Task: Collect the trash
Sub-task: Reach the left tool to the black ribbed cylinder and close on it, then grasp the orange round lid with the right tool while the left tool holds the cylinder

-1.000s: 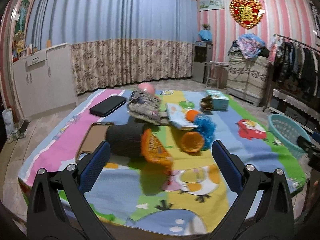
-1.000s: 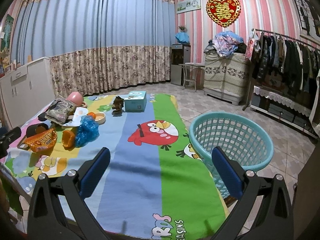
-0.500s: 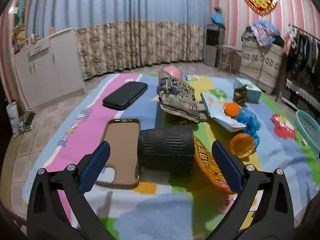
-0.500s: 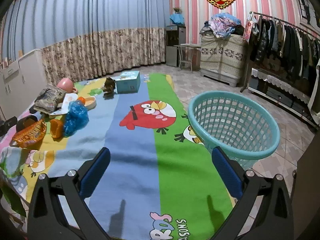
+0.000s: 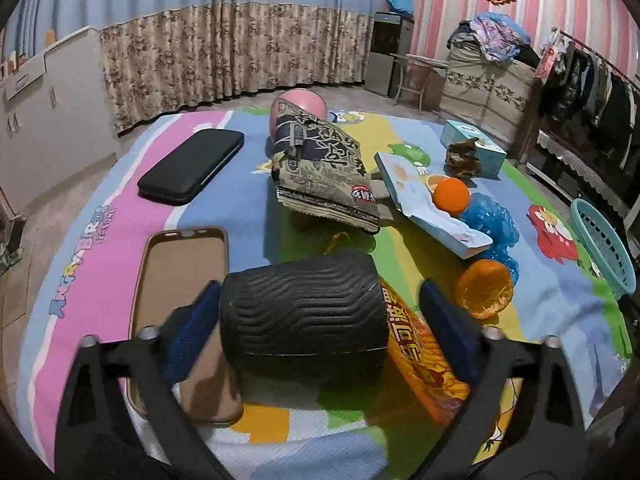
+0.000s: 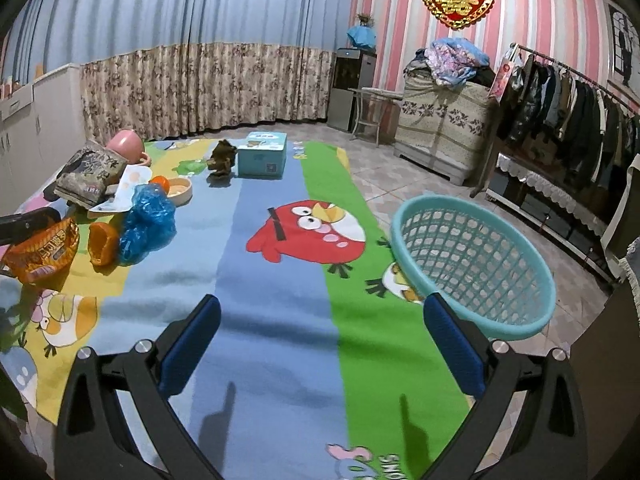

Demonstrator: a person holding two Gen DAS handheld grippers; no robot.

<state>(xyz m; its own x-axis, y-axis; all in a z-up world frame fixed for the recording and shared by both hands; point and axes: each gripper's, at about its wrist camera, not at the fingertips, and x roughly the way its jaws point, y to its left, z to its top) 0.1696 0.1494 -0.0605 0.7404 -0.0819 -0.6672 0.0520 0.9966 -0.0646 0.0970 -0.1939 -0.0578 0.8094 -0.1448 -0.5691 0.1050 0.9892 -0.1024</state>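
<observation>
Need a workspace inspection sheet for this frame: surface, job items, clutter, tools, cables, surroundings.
Surface: cartoon mat over the table.
Job's things: orange snack bag, orange peel, blue plastic bag; teal basket at the mat's edge.
Clutter: black ribbed cylinder, phone case, black case, tissue box.
Grippers: left tool closing around the cylinder, pads not pressing; right tool open, nothing between.
Cables: nothing seen.
Surroundings: curtains, clothes rack.

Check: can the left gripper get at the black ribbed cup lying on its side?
Probably yes. The black ribbed cup already lies between the closing jaws of the left gripper; nothing sits in front, though the orange snack bag crowds its right finger.
</observation>
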